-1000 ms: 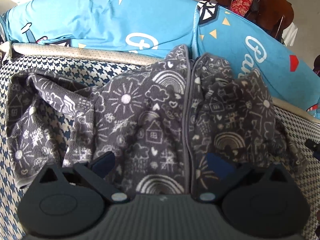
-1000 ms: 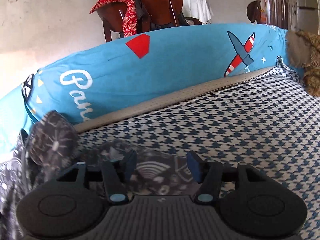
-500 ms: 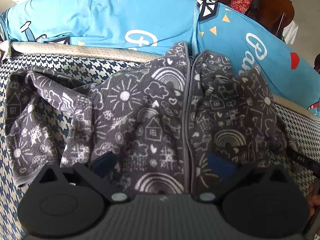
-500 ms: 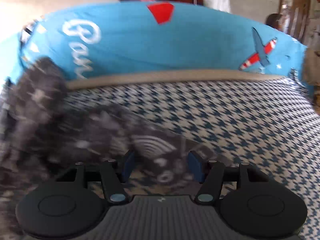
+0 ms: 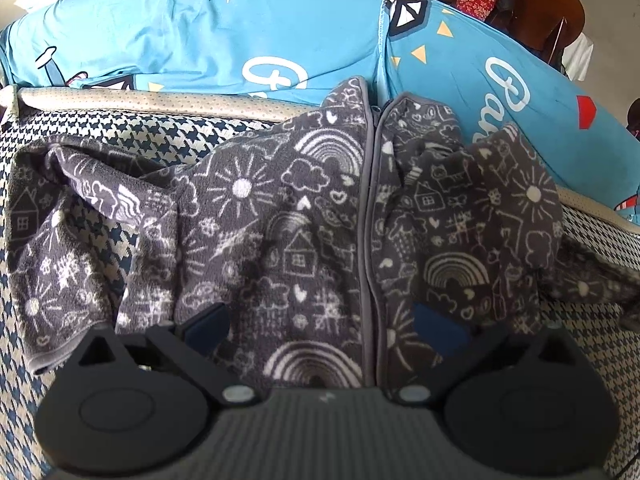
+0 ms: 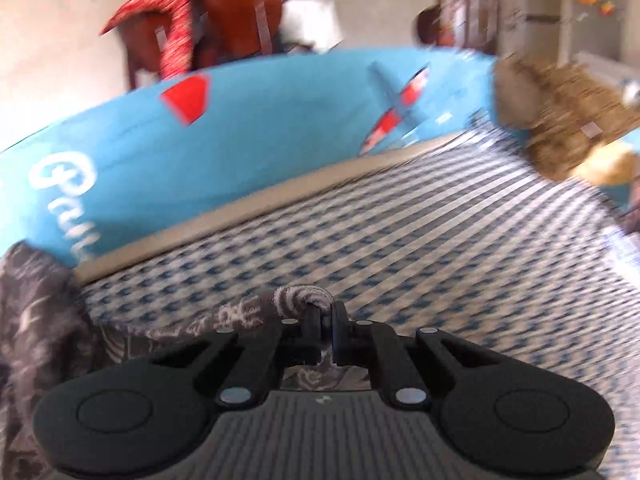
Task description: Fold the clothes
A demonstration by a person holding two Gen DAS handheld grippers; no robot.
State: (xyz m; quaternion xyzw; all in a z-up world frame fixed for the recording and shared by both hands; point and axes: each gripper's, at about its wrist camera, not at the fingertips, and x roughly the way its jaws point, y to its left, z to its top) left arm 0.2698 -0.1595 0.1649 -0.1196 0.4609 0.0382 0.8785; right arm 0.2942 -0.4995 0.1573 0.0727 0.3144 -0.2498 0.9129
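While the grey patterned jacket (image 5: 304, 216) lies spread on the houndstooth sofa seat (image 5: 100, 128), its zip closed and its collar against the blue cushions (image 5: 192, 44), the folding has hardly begun. No clean fold is visible. The sleeve on the left of the left wrist view is bunched and loops over the seat, and the fabric on the right is heaped up near the shoulder.

The left gripper (image 5: 324, 328) hovers over the lower hem of the jacket with its jaws wide apart, one finger on each side of the zip line — it holds nothing.

The right gripper (image 6: 326, 320) has its jaws together and is clamped on a narrow end of the same grey fabric, probably the cuff of the right sleeve (image 6: 280, 304), which curls over the fingertips. This view is blurred, so the gripper seems to be in motion. From the grip, the fabric runs back to the left, toward the rest of the garment.

As a judgement, the step in hand is to carry this sleeve across the body. After that the other sleeve must also come in, and then the body must be folded over — most of the work is left.
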